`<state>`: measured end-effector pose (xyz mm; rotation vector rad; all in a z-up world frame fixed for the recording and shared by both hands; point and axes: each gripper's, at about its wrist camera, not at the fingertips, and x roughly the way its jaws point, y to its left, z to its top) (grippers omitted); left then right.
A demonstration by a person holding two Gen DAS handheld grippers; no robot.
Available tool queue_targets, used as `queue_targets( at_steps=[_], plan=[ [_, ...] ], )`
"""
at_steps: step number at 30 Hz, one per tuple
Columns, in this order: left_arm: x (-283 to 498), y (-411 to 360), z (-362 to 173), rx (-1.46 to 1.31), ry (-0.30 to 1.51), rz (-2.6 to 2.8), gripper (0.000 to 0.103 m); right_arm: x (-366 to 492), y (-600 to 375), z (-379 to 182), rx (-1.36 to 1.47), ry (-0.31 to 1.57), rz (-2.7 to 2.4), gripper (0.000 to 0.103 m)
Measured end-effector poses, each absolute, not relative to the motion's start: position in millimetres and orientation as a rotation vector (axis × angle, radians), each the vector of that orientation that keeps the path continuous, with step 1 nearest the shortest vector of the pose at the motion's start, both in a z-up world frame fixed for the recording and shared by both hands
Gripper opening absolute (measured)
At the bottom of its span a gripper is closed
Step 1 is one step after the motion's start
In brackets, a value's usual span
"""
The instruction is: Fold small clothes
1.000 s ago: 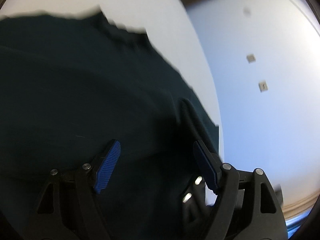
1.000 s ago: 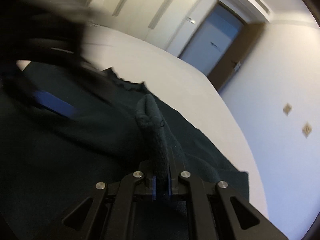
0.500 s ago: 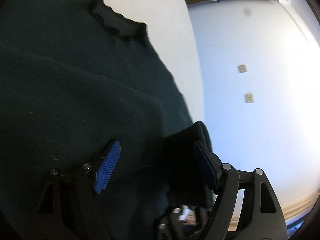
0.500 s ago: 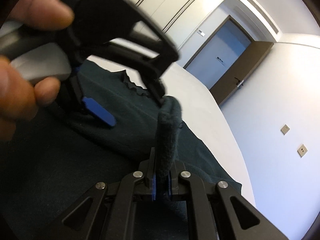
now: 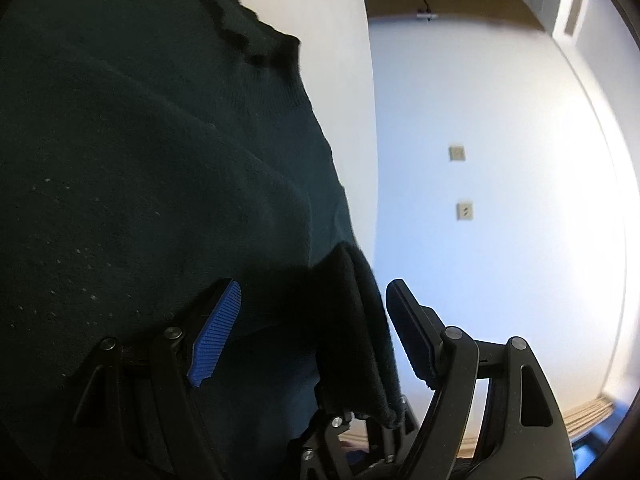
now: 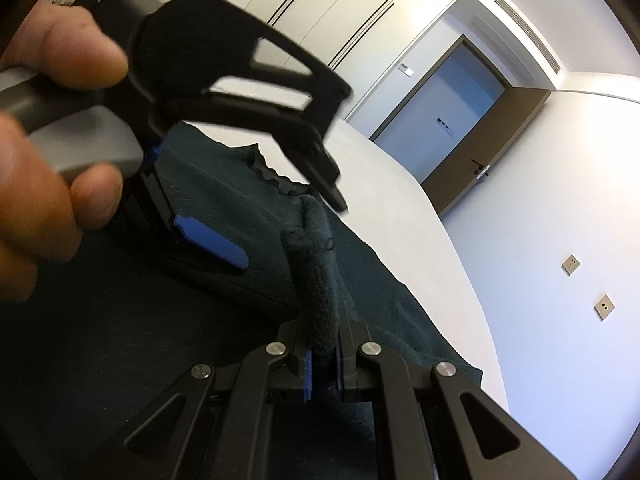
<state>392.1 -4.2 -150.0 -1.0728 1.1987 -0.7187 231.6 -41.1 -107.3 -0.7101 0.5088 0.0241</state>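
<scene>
A dark green knitted sweater (image 5: 140,160) lies spread on a white surface (image 5: 340,80), its wavy neckline (image 5: 248,36) at the far end. My right gripper (image 6: 320,364) is shut on a raised fold of the sweater (image 6: 316,264) and holds it upright. My left gripper (image 5: 314,292) is open, and that same fold (image 5: 352,320) stands between its blue pads (image 5: 216,332) without being pressed. In the right wrist view the left gripper (image 6: 290,232) comes in from the upper left, held by a person's hand (image 6: 48,184), its fingers on either side of the fold's top.
The white surface (image 6: 400,208) ends in a curved edge to the right of the sweater. Beyond it stands a pale wall with two sockets (image 6: 604,306), a door (image 6: 452,120) and white cupboards (image 6: 320,12).
The left gripper has come down and rolled until its open fingers sit either side of the raised fold. The right gripper has kept its hold, and the fold stands a little higher.
</scene>
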Motion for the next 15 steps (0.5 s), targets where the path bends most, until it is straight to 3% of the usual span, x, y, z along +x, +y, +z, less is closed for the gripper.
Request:
queue_targets(
  at_steps=[2,4,5,7,9,13,15],
  plan=[
    [396,-11,-150,-1.049,1.217,-0.721,0.061,227,-38,-113,-0.712,0.508,0.023,0.009],
    [400,-16,-150,-1.02,1.248,-0.732,0.03,226,-37,-115,-0.714,0.51,0.026,0.009],
    [402,-20,-150,-0.989,1.258,-0.726,0.03,226,-36,-116,-0.716,0.511,0.027,0.009],
    [401,-25,-146,-0.935,1.258,-0.724,0.013,224,-36,-116,-0.719,0.51,0.027,0.009],
    [404,-30,-144,-0.91,1.253,-0.715,0.007,224,-36,-115,-0.714,0.513,0.03,0.009],
    [408,-28,-135,-0.853,1.219,-0.708,0.006,221,-37,-111,-0.694,0.529,0.044,0.013],
    [408,-18,-122,-0.831,1.193,-0.688,0.006,216,-44,-101,-0.621,0.547,0.061,0.045]
  ],
)
